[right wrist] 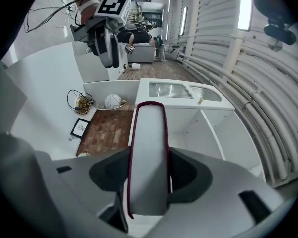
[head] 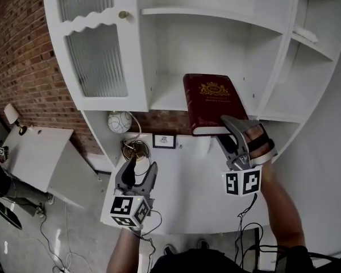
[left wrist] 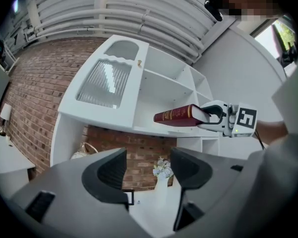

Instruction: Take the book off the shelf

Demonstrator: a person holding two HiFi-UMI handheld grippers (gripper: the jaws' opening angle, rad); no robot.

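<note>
- The right claw (head: 230,131) was clamped on the book (head: 214,104). In the right gripper view both pads pressed on the covers, and the white page edge stood between them and ran straight ahead of the claw.
- The book lay flat and roughly level, gripped by its near end. Its far end reached ahead of the claw toward the white shelf (head: 170,98).
- In the left gripper view the book seemed raised just above the shelf board and largely forward of its front edge. The lift-off therefore looked done or all but done, though I could not tell whether the far corner was wholly clear of the board.
- The left claw (head: 141,169) had its jaws apart with nothing between them. It hung lower than the right claw and well to one side, taking no part in the grip.
- Below and ahead of the left claw lay the counter (head: 187,198), with a small framed picture (head: 163,141) standing at its back.
- What was left, as I judged it, was to draw the book fully back out of the shelf opening. Only one end was gripped, so the long overhang ahead of the claw might sag or twist if pulled sharply.
</note>
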